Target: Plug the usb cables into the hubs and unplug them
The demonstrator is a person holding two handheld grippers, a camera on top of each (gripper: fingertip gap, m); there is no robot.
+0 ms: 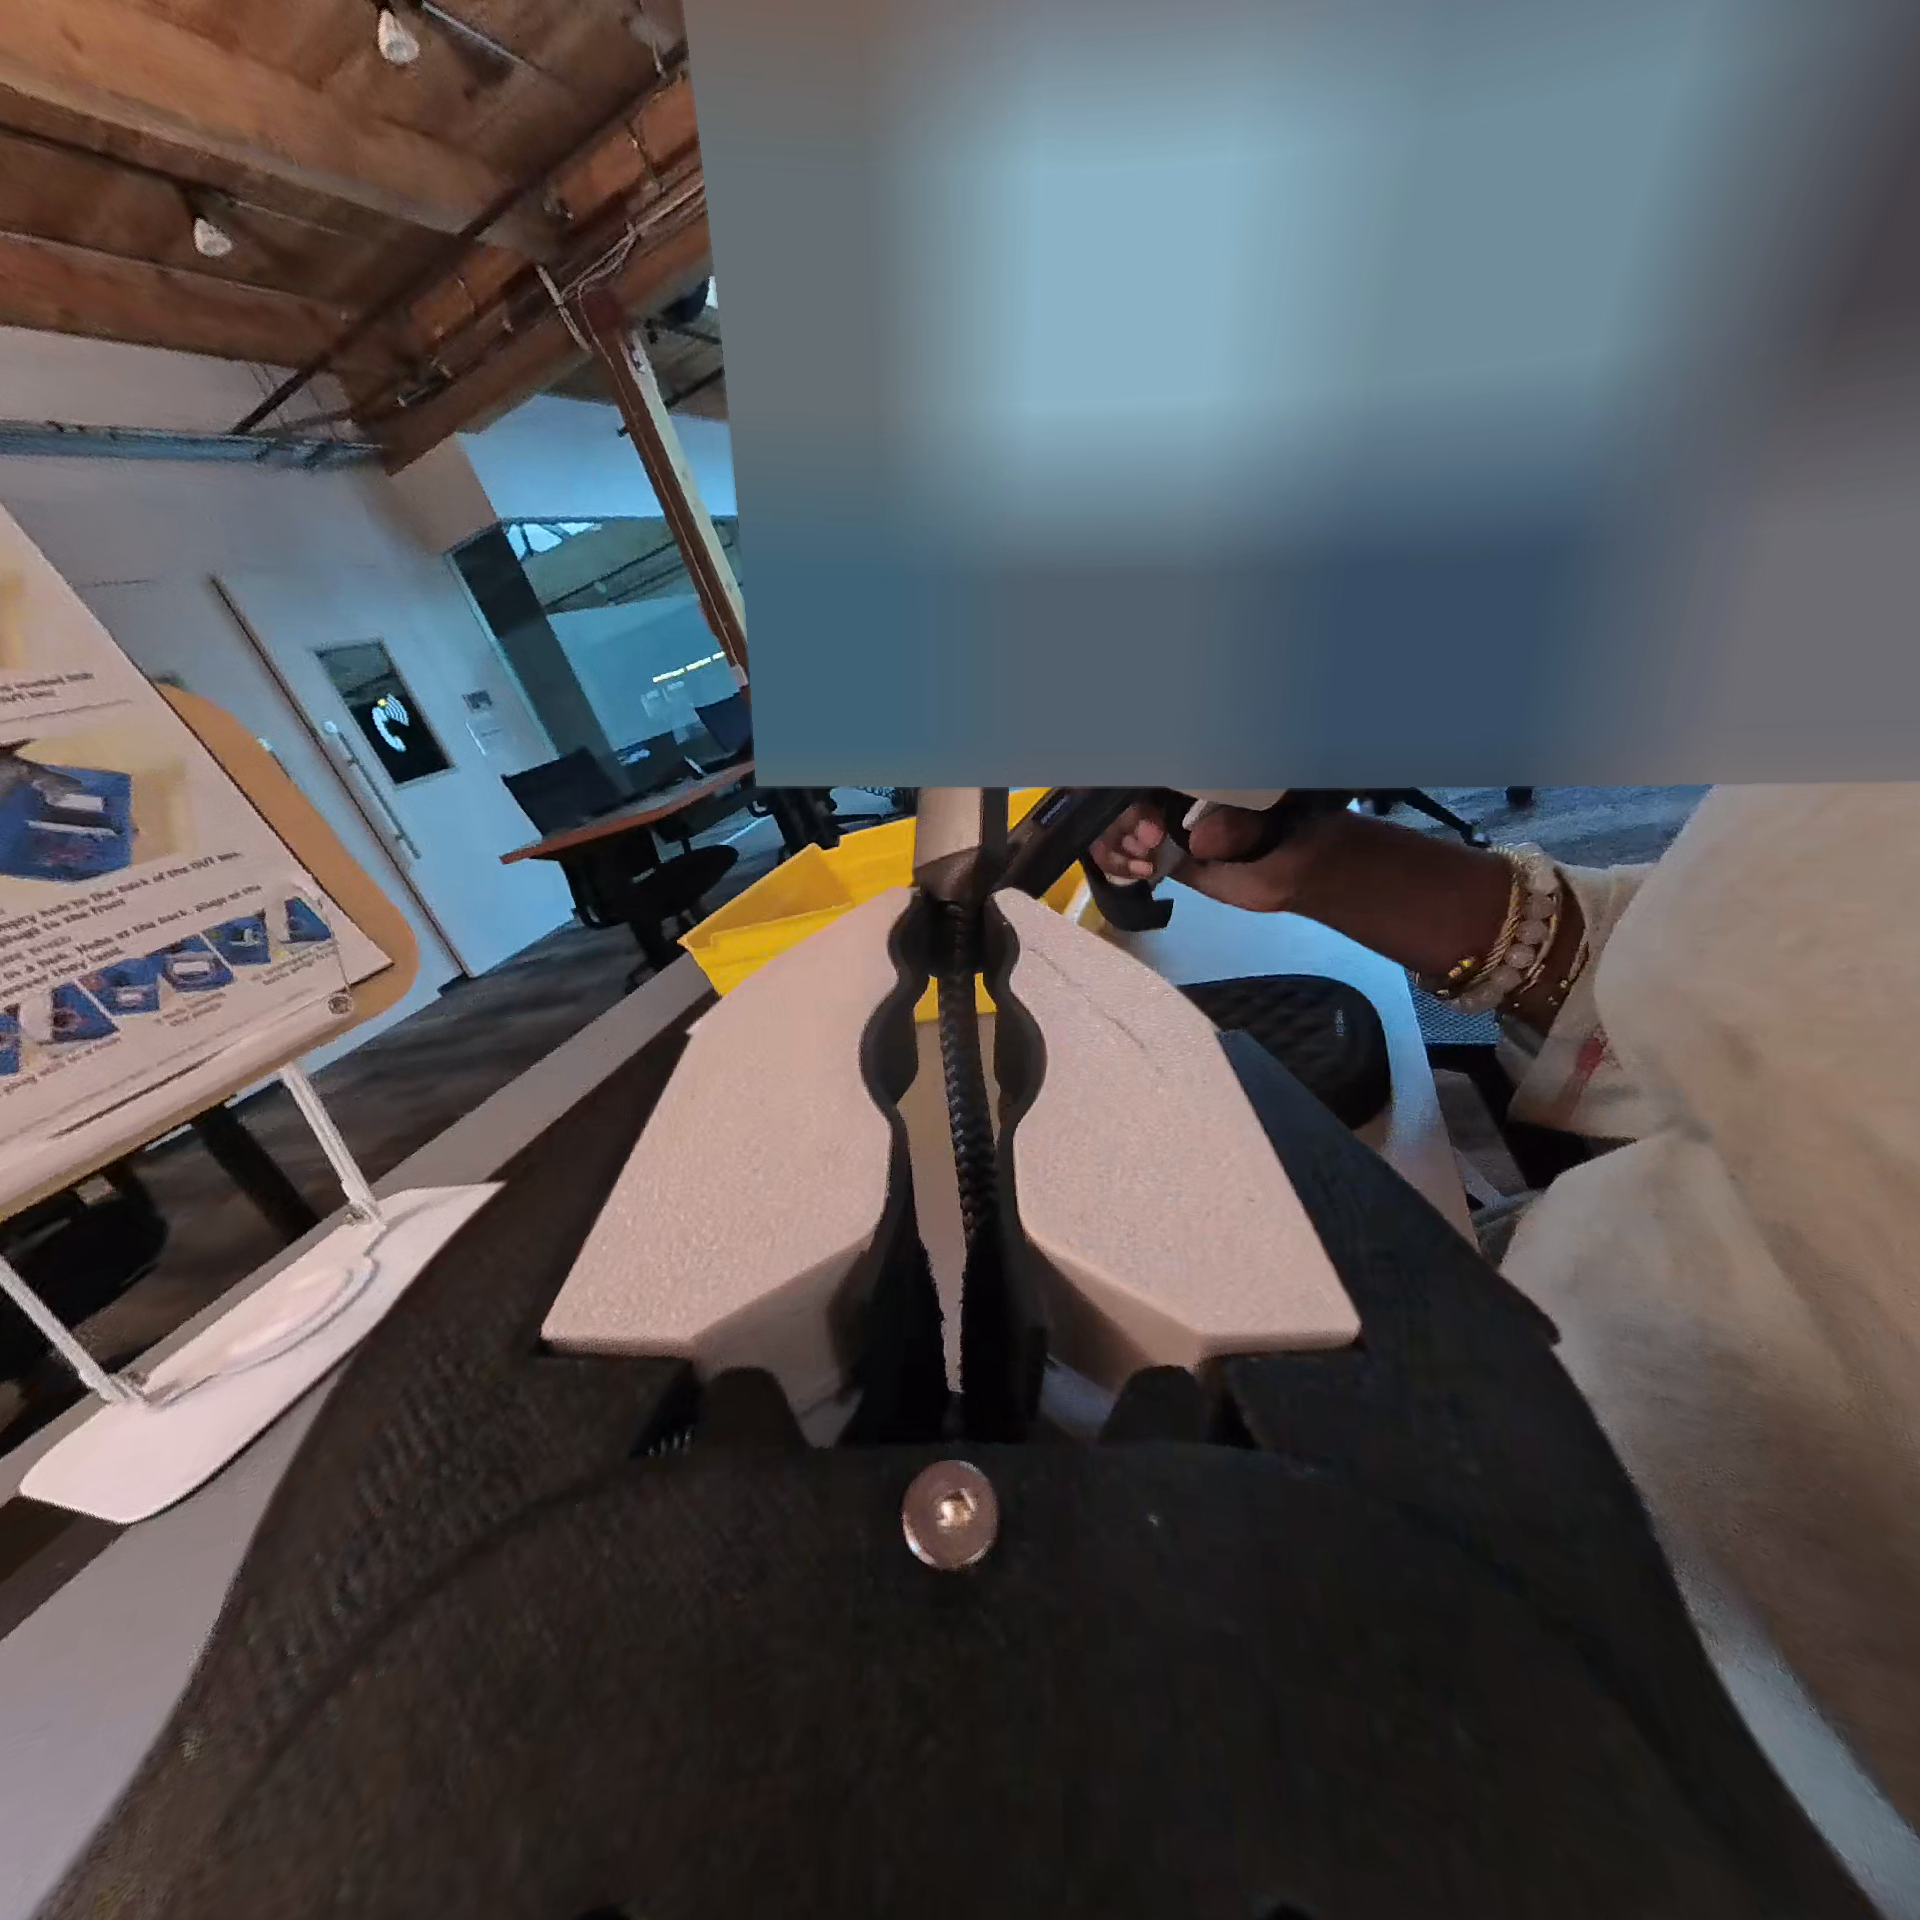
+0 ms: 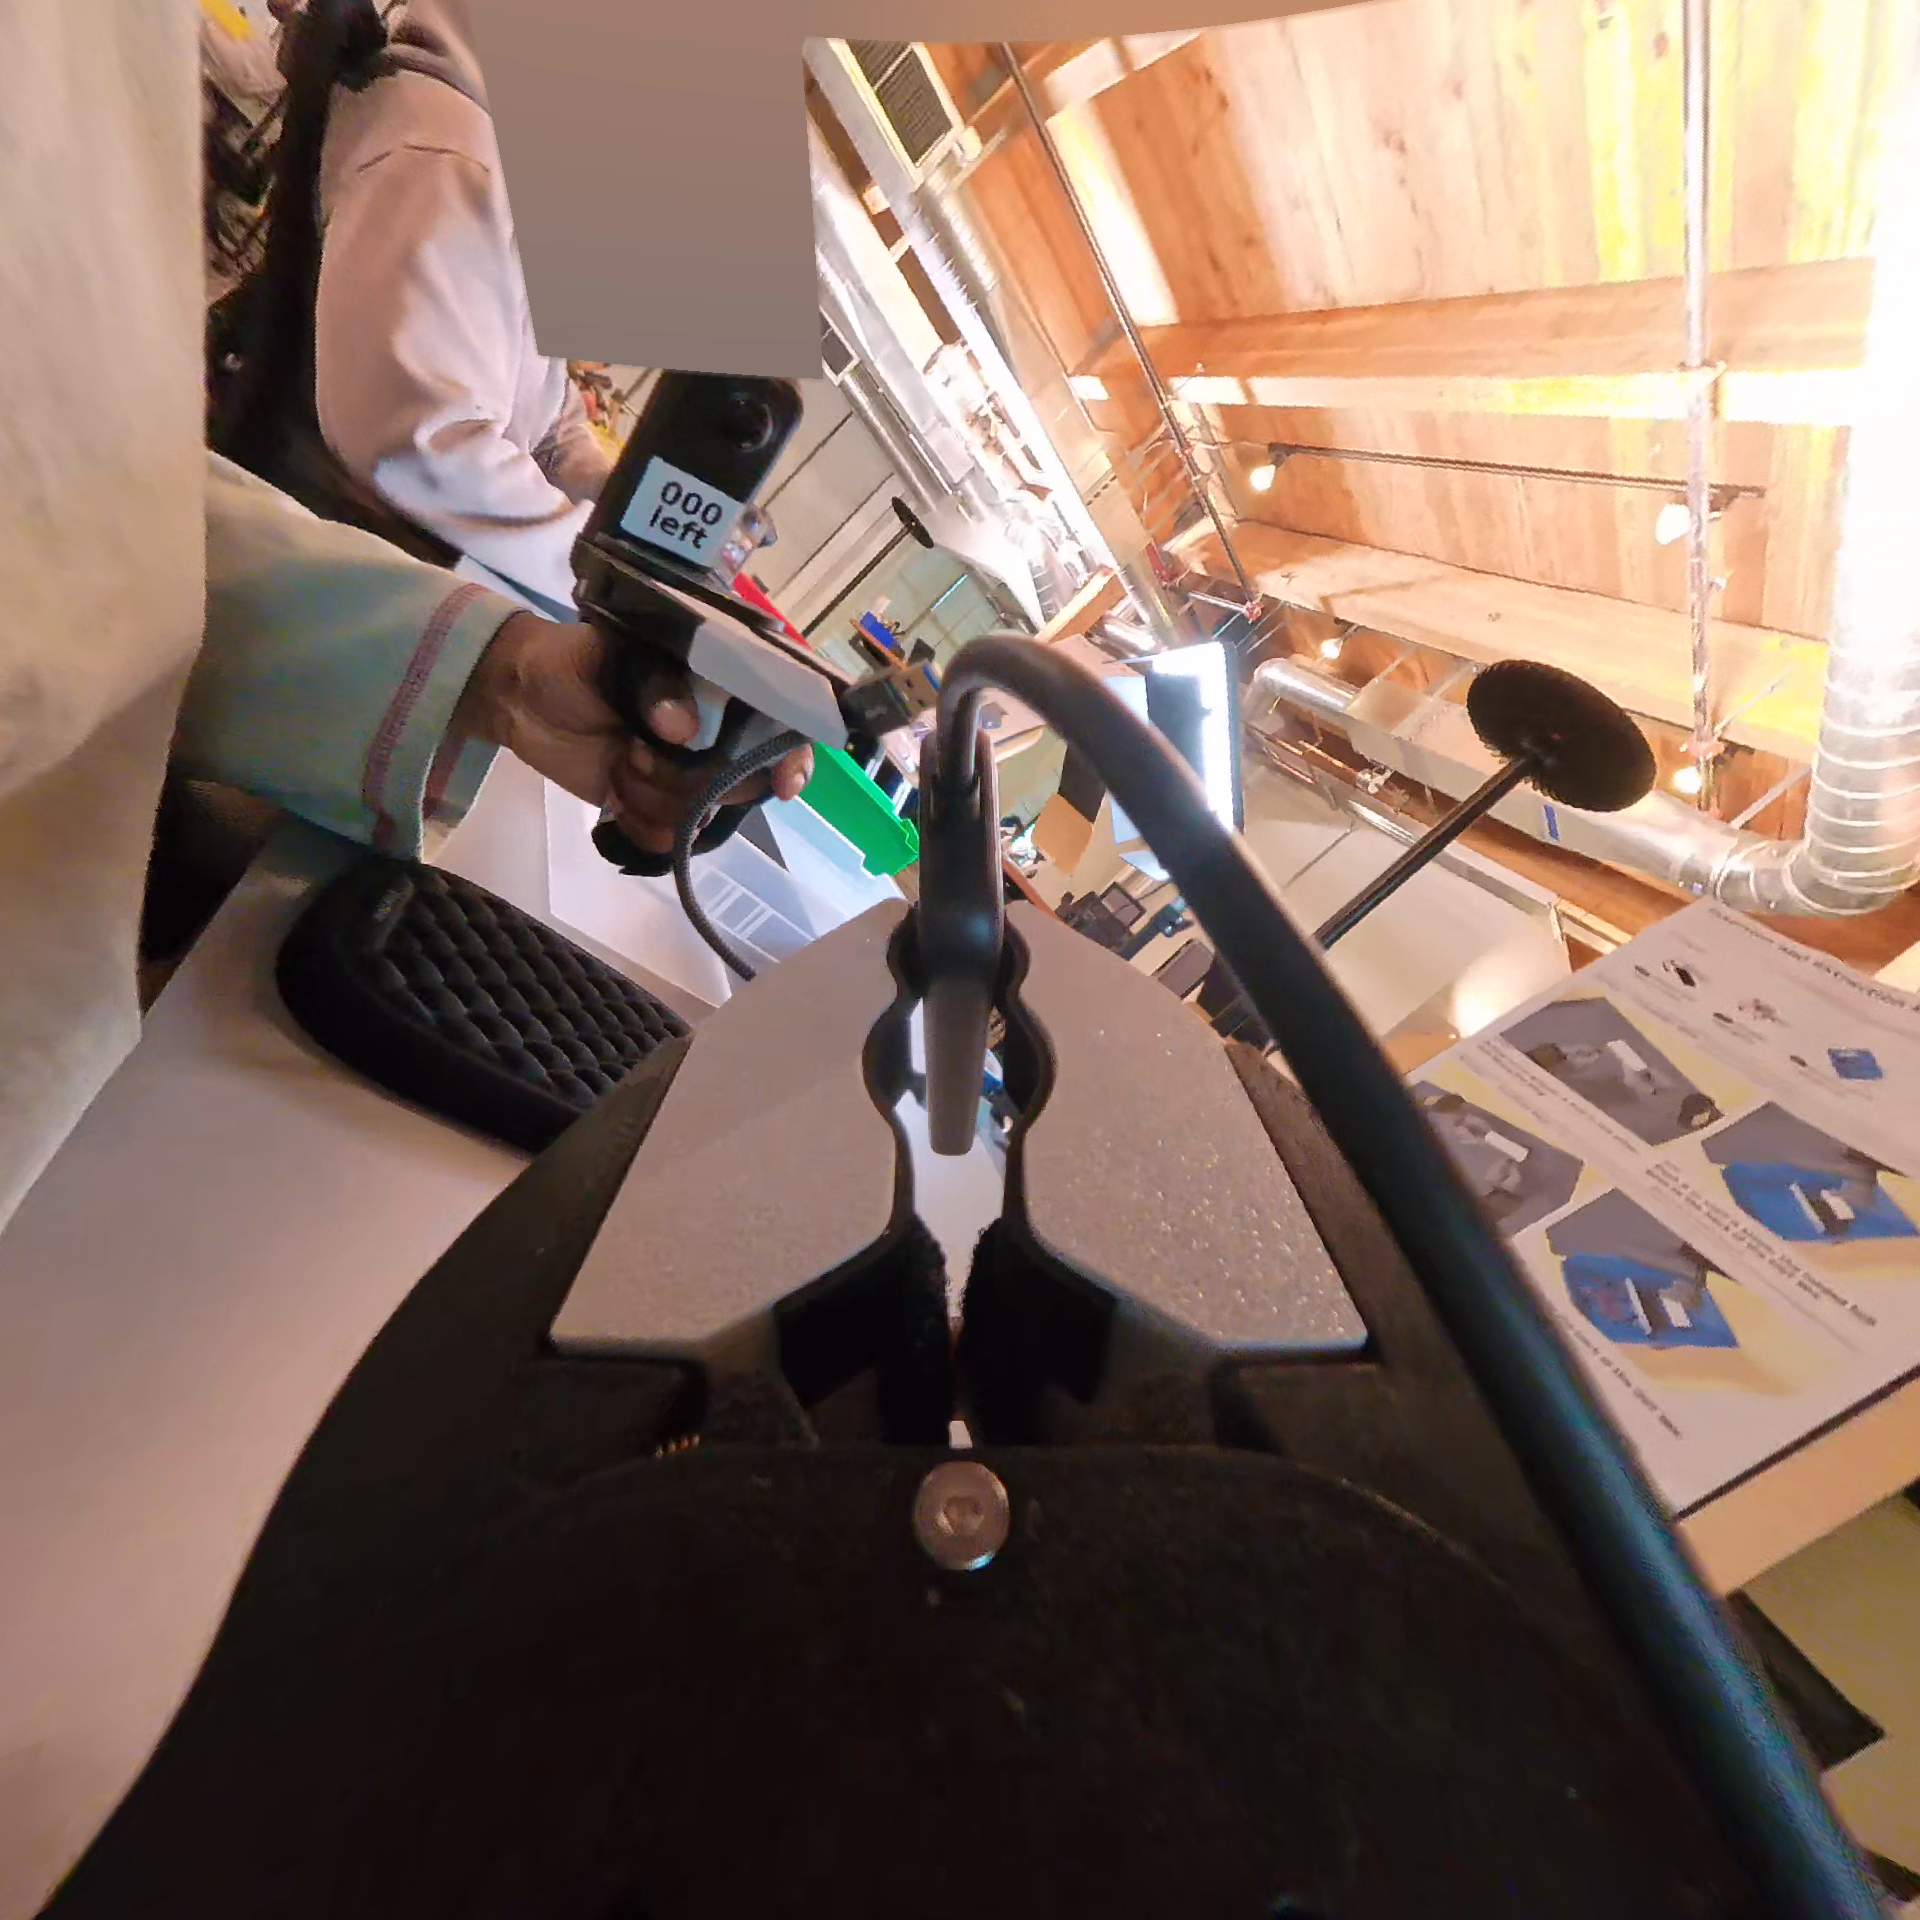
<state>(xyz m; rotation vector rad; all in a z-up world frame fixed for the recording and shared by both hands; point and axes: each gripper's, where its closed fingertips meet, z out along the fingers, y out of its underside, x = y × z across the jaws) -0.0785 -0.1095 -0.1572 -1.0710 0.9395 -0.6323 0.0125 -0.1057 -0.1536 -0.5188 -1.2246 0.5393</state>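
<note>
In the left wrist view my left gripper [image 1: 951, 920] is shut on a black braided USB cable [image 1: 966, 1091], just behind its pale grey plug [image 1: 943, 831], which sticks out past the fingertips. In the right wrist view my right gripper [image 2: 956, 935] is shut on a flat grey hub [image 2: 951, 1049] held edge-on. The hub's thick dark cable [image 2: 1247, 883] arcs over to the lower right. The left gripper [image 2: 883, 707], in a person's hand, is also visible there, its tip close to the top of the hub. I cannot tell whether the plug is in the hub.
A black mesh pad [image 2: 468, 997] lies on the white table [image 2: 156, 1351]. A yellow bin [image 1: 790, 914] and a green bin [image 2: 852, 810] stand beyond the grippers. An instruction sheet on a stand [image 1: 156, 914] is at the left. The person's sleeve [image 1: 1714, 1143] is close on the right.
</note>
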